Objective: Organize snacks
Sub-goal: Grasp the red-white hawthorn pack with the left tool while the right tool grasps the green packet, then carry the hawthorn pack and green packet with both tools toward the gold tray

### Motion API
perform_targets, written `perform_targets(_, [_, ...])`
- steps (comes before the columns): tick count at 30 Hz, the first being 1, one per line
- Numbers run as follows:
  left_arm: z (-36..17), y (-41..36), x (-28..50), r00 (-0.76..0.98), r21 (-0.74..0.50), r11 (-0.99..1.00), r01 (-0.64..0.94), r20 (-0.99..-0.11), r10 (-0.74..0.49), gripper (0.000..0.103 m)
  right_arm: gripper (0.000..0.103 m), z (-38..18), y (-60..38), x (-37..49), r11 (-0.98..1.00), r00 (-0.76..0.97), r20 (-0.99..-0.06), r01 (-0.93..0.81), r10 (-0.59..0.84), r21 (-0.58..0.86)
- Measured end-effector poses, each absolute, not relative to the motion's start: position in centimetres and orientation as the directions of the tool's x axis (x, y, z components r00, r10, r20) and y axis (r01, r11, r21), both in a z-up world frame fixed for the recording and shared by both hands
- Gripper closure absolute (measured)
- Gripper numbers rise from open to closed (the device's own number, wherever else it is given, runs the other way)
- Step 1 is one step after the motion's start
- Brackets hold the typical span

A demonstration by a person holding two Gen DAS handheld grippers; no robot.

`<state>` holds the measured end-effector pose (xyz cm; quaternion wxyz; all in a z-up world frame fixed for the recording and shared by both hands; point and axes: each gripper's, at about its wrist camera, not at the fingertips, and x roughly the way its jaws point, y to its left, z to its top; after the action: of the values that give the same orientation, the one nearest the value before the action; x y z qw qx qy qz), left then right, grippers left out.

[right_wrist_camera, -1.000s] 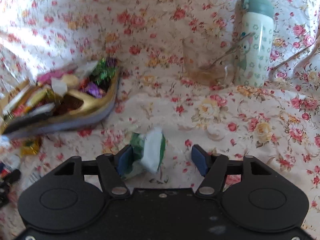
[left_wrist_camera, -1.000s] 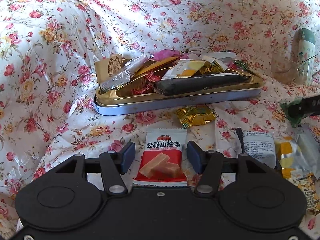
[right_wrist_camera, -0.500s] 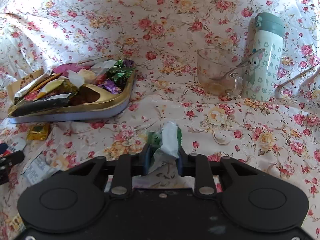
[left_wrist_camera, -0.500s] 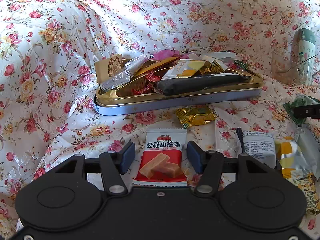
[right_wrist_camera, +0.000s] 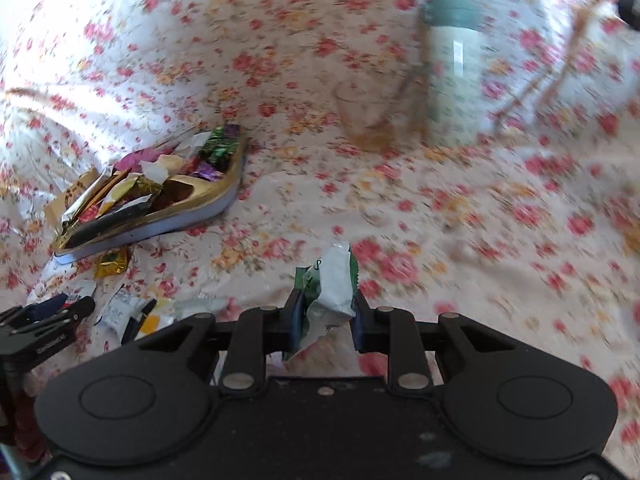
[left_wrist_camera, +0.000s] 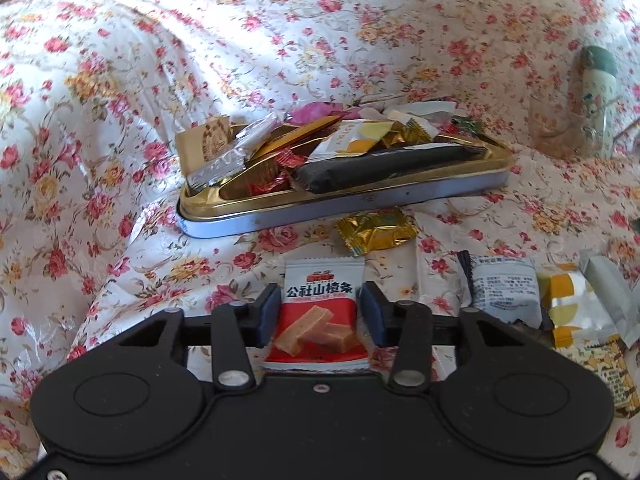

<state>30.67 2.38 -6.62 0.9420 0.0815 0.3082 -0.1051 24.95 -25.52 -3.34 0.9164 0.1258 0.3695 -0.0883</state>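
Snacks in many wrappers lie on a flowered cloth (left_wrist_camera: 120, 80), and part of them already fills a shallow gold tin (left_wrist_camera: 400, 196) with a pale blue side. In this tin a long black bar (left_wrist_camera: 384, 164) lies across the front, with gold, red, pink and white packets heaped behind it. Just in front of the tin a crumpled gold packet (left_wrist_camera: 376, 230) rests on the cloth.

The left gripper (left_wrist_camera: 320, 312) is spread, and its two blue pads stand on either side of a red and white packet (left_wrist_camera: 318, 316) with Chinese letters and a picture of brown sticks. The pads are very close to the packet's edges, but I cannot tell if they touch it. To the right of it lie a grey and white packet (left_wrist_camera: 502, 290), a yellow and white packet (left_wrist_camera: 568, 308) and a pale grey one (left_wrist_camera: 608, 292).

The right gripper (right_wrist_camera: 325, 320) is pressed together on a green and white packet (right_wrist_camera: 334, 284), which sticks up between the pads above the cloth. This view is blurred. The tin (right_wrist_camera: 188, 216) is seen to the left, and the left gripper (right_wrist_camera: 48, 320) shows at the left edge near more loose packets. Farther back stand a glass mug (right_wrist_camera: 368, 116) and, just beside it, an upright pale green bottle (right_wrist_camera: 456, 68) with a darker cap.
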Motion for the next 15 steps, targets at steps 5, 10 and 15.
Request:
perform_targets(5, [-6.2, 2.0, 30.5, 0.766, 0.080, 0.968, 0.237, -0.628, -0.136, 0.060, 0.078, -3.0, -26.6, 22.0, 0.933, 0.687, -0.723, 0.303, -0.073, 0.193])
perform_targets(10, [-5.3, 1.7, 30.6, 0.728, 0.080, 0.976, 0.202, -0.679, -0.095, 0.060, 0.078, -2.6, -27.1, 19.9, 0.915, 0.682, -0.728, 0.337, -0.075, 0.221])
perform_targets(15, [-3.7, 1.2, 30.0, 0.693, 0.139, 0.985, 0.103, -0.720, 0.029, 0.060, 0.078, -2.2, -26.7, 18.9, 0.908, 0.627, -0.769, 0.386, -0.127, 0.165])
